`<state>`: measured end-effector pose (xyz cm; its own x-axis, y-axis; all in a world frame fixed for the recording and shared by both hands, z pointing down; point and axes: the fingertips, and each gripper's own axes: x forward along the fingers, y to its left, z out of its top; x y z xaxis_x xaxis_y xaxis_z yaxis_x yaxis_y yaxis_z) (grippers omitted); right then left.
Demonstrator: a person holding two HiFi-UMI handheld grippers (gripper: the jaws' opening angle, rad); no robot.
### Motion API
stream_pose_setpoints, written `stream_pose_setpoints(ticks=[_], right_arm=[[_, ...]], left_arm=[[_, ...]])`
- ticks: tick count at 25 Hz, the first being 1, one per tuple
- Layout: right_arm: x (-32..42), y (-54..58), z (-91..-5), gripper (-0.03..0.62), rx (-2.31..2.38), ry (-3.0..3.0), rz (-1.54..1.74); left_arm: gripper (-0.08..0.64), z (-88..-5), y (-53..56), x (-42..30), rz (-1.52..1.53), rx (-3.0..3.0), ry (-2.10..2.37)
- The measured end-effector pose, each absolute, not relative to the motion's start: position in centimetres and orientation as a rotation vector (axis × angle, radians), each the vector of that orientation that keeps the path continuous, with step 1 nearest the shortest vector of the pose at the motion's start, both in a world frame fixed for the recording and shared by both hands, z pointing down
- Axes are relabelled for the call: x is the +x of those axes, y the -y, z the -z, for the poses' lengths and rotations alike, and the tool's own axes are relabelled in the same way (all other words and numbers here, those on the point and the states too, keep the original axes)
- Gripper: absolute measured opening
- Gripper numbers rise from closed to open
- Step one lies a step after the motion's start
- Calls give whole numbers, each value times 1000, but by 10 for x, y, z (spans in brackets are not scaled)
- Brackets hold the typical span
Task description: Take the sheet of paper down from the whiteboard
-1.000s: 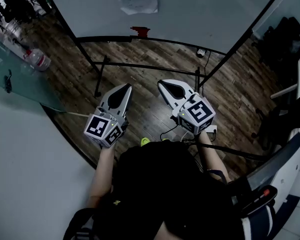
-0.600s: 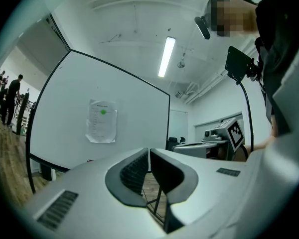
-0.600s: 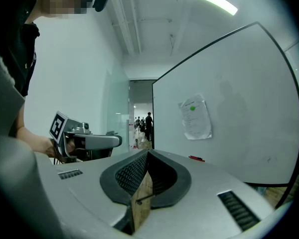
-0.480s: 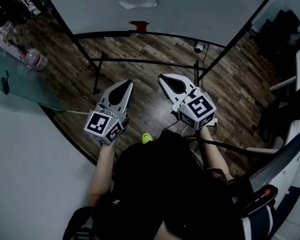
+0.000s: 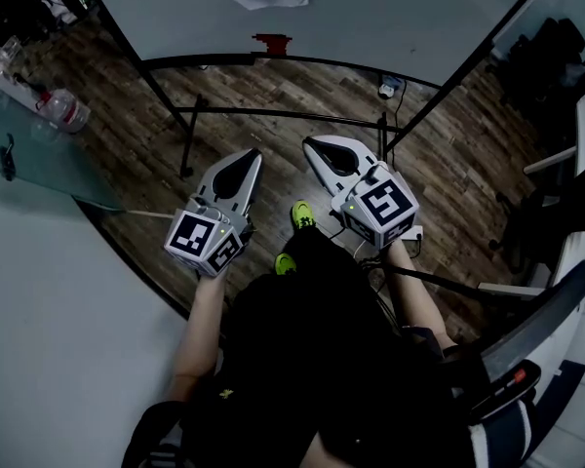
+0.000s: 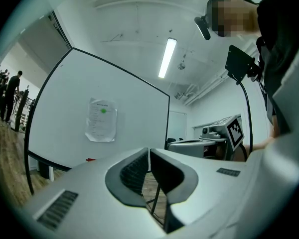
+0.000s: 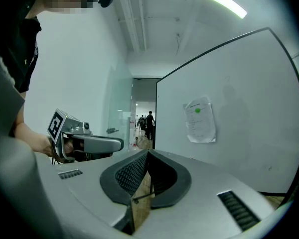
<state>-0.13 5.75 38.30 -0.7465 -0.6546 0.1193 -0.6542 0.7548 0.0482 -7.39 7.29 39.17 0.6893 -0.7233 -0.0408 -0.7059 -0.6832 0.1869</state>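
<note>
Well ahead of both pairs of jaws, which are clenched on nothing, the sheet of paper (image 6: 101, 120) hangs on the whiteboard (image 6: 134, 113), so the left gripper (image 6: 149, 152) and right gripper (image 7: 147, 154) should be brought close and opened before a lower corner is pinched.

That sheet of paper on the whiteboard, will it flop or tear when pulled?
Probably floppy and light: the sheet of paper looks thin, its lower edge wavy. It may tear, since only a green dot near its top seems to pin it.
</note>
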Motion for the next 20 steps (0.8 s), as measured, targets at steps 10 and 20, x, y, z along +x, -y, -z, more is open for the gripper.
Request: stream_pose_setpoints(ticks=[10, 20], right_arm=[[-2, -32, -382, 9, 1045, 2844, -17], [-16, 14, -377, 11, 981, 2850, 28]], left_arm=[[23, -393, -48, -81, 170, 2732, 1216], [23, -380, -1, -81, 151, 2746, 1228]])
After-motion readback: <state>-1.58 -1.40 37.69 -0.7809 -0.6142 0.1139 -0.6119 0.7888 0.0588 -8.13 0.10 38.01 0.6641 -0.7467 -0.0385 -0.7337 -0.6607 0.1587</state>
